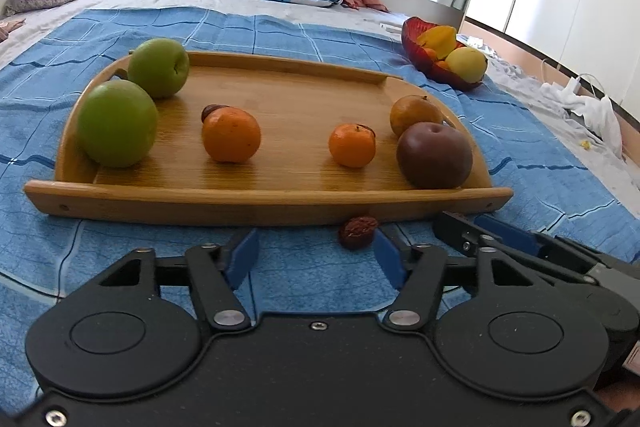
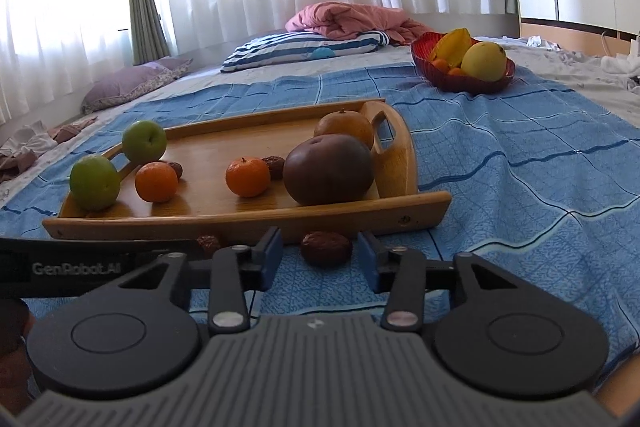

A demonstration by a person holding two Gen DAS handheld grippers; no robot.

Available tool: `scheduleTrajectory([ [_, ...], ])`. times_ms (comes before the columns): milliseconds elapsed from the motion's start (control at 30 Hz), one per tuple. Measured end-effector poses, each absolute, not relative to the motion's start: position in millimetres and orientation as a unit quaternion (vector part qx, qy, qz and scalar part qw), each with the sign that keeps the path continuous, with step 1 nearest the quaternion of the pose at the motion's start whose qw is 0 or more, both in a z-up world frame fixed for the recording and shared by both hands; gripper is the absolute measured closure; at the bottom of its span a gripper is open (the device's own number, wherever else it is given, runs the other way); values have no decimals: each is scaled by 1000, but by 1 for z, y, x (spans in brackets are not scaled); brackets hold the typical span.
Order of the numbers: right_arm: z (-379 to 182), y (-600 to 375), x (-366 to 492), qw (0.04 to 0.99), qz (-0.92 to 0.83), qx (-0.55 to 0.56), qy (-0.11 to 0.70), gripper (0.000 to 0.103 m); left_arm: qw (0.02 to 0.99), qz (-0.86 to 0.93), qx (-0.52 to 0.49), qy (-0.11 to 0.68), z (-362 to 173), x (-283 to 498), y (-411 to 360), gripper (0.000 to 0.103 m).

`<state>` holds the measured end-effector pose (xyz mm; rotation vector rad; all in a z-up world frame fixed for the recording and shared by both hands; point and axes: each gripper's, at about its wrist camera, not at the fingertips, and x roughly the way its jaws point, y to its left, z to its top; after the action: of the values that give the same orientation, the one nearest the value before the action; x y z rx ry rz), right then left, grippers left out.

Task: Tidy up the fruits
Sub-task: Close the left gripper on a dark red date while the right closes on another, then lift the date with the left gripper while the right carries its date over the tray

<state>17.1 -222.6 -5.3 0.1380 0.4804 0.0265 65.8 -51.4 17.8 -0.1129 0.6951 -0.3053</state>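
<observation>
A: Right wrist view first: what lies around the right gripper?

B: A wrinkled dried date sits on the blue blanket between its blue pads, with a gap on each side, so the tool is released and grips nothing. Just beyond, the near rim of the wooden tray blocks the way forward. A second date lies further left, beside the left gripper, whose side reads "GenRobot.AI".

A: And the left gripper?

B: Also unclenched; that date lies just off its right pad, whether touching I cannot tell.

A: On the tray?

B: Two green apples at the left, two oranges in the middle, a dark brown fruit at the right. A red bowl of yellow fruit stands far right, pillows beyond.
</observation>
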Motion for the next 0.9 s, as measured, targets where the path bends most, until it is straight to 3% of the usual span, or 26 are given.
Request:
scheduleTrajectory([
  [233,-5,-225,21,966,2,82,246,64,924,-152,-60,345,17,73,-61,52],
  [633,-6,-226,24,964,-1,90,249,65,919,-159,-65,354,15,77,-68,70],
  [733,-6,-224,24,965,1,90,248,68,921,-155,-57,354,16,76,-69,84],
  [900,-5,-221,23,966,5,83,243,70,923,-154,-46,350,18,71,-66,85],
])
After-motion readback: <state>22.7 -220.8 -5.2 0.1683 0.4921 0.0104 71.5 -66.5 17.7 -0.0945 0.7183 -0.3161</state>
